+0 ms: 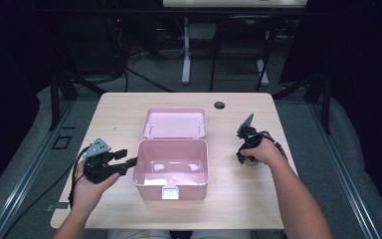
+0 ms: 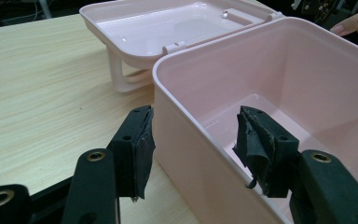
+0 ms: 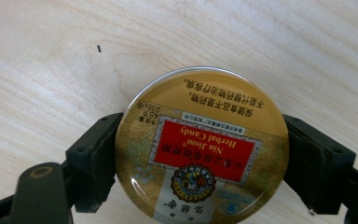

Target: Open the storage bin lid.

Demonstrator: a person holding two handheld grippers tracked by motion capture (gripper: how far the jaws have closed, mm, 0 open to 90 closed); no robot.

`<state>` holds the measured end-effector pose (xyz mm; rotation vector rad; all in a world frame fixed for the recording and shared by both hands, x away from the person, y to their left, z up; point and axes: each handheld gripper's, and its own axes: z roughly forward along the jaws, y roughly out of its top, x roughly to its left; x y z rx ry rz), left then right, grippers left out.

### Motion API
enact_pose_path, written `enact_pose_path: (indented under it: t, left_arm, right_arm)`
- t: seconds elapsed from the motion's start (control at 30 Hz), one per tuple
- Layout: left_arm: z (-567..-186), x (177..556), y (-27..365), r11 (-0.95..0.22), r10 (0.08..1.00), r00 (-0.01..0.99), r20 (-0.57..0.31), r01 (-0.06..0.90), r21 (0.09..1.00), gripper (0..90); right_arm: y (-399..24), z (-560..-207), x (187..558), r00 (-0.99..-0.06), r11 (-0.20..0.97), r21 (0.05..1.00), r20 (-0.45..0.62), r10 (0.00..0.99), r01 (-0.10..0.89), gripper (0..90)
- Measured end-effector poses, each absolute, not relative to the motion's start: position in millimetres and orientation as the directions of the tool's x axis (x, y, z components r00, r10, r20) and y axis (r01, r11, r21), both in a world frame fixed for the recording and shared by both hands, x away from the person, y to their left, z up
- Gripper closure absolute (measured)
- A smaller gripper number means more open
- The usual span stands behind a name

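A pink plastic box (image 1: 149,189) stands open mid-table, its lid (image 1: 174,123) laid back flat behind it. My left gripper (image 1: 130,157) is open and straddles the box's left wall. In the left gripper view one pad (image 2: 137,149) is outside the box (image 2: 307,70) and the other sits inside it. A round gold candy tin (image 3: 200,140) with a red label lies flat on the table. My right gripper (image 3: 200,154) is shut on it, a pad against each side. From above, the tin (image 1: 251,163) peeks out under the right gripper (image 1: 246,158), right of the box.
The box interior looks bare. A cable hole (image 1: 220,105) sits near the table's far edge. Bare wood (image 1: 238,204) lies in front of the box and on both sides. Beyond the lid (image 2: 168,28), the person's other hand (image 2: 354,23) shows.
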<state>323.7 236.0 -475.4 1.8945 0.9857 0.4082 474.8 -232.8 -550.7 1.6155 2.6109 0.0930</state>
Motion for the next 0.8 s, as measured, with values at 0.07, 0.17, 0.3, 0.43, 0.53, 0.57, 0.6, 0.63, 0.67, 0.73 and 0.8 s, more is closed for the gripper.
enact_pose_path:
  t: [0.07, 0.17, 0.3, 0.43, 0.53, 0.57, 0.6, 0.63, 0.67, 0.73, 0.8]
  left_arm:
    - [-475, 324, 236, -0.246, 0.774, 0.623, -0.117, 0.465, 0.851, 45.6]
    - [-475, 324, 236, -0.245, 0.774, 0.622, -0.118, 0.466, 0.85, 45.6]
    - [-475, 324, 236, -0.245, 0.774, 0.622, -0.118, 0.466, 0.85, 45.6]
    - [-475, 324, 237, -0.244, 0.776, 0.62, -0.118, 0.467, 0.85, 45.6]
    - [-475, 324, 237, -0.24, 0.777, 0.618, -0.12, 0.467, 0.851, 45.6]
    - [-475, 324, 237, -0.238, 0.778, 0.617, -0.122, 0.468, 0.851, 45.6]
    - [-475, 324, 237, -0.237, 0.777, 0.618, -0.121, 0.465, 0.853, 45.6]
    - [-475, 324, 237, -0.235, 0.777, 0.617, -0.121, 0.465, 0.854, 45.6]
    - [-475, 324, 237, -0.236, 0.778, 0.617, -0.122, 0.465, 0.853, 45.6]
    - [-474, 323, 237, -0.239, 0.778, 0.617, -0.12, 0.467, 0.851, 45.6]
    - [-475, 323, 237, -0.238, 0.778, 0.617, -0.119, 0.465, 0.853, 45.6]
  right_arm:
    - [-232, -549, 474, -0.446, 0.446, 0.088, -0.027, 0.895, 0.891, 19.7]
    - [-230, -546, 473, -0.452, 0.451, 0.092, -0.015, 0.892, 0.888, 19.7]
    - [-229, -542, 472, -0.458, 0.457, 0.094, -0.011, 0.889, 0.885, 19.8]
    - [-228, -536, 471, -0.469, 0.469, 0.092, -0.024, 0.883, 0.878, 19.8]
    - [-226, -530, 469, -0.474, 0.474, 0.107, -0.022, 0.88, 0.874, 19.8]
    - [-226, -527, 469, -0.486, 0.486, 0.097, -0.024, 0.874, 0.869, 19.8]
    - [-225, -525, 469, -0.487, 0.487, 0.093, -0.023, 0.873, 0.869, 19.8]
    - [-224, -523, 468, -0.487, 0.486, 0.104, -0.017, 0.873, 0.868, 19.8]
    - [-224, -522, 467, -0.487, 0.485, 0.112, -0.015, 0.873, 0.867, 19.8]
    - [-222, -516, 466, -0.504, 0.504, 0.107, -0.027, 0.863, 0.857, 19.8]
    - [-219, -510, 464, -0.506, 0.507, 0.105, -0.03, 0.862, 0.856, 19.8]
